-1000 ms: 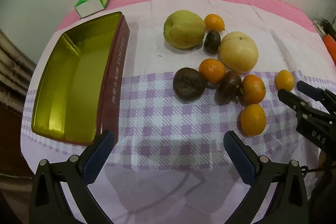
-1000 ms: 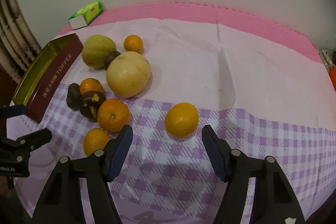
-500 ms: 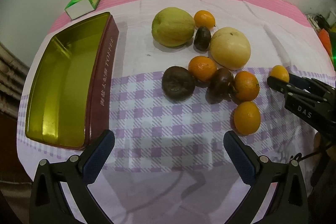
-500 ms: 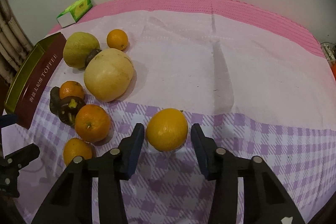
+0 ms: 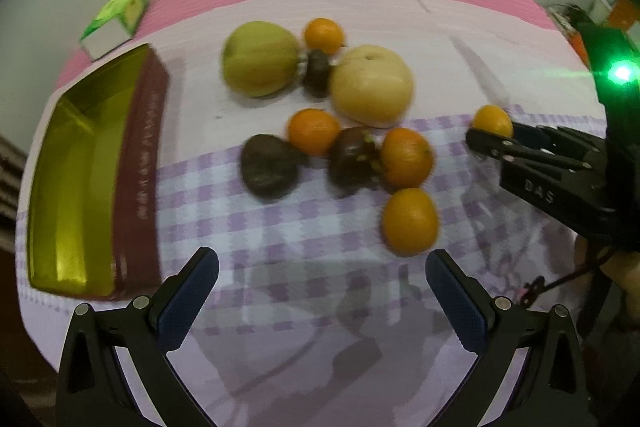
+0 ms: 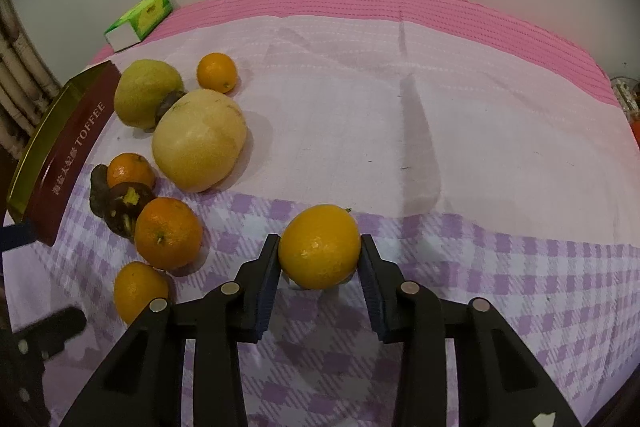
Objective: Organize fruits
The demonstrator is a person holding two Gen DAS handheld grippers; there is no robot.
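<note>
My right gripper (image 6: 319, 269) is shut on a yellow-orange citrus (image 6: 319, 247) that rests on the checked cloth; it also shows in the left wrist view (image 5: 493, 122). My left gripper (image 5: 322, 287) is open and empty, above the cloth in front of the fruit pile. The pile holds a green pear (image 5: 260, 58), a pale round pear (image 5: 372, 89), several oranges (image 5: 409, 221) and dark passion fruits (image 5: 269, 165). An empty gold toffee tin (image 5: 80, 179) lies to the left.
A green and white carton (image 5: 116, 21) lies at the back left near the wall. The pink cloth edge (image 6: 440, 3) runs along the back. Some clutter (image 5: 608, 15) sits at the far right.
My right gripper moved forward and closed its jaws onto the lone citrus. My left gripper drifted slightly, so the fruit pile sits lower and more to the right in its view.
</note>
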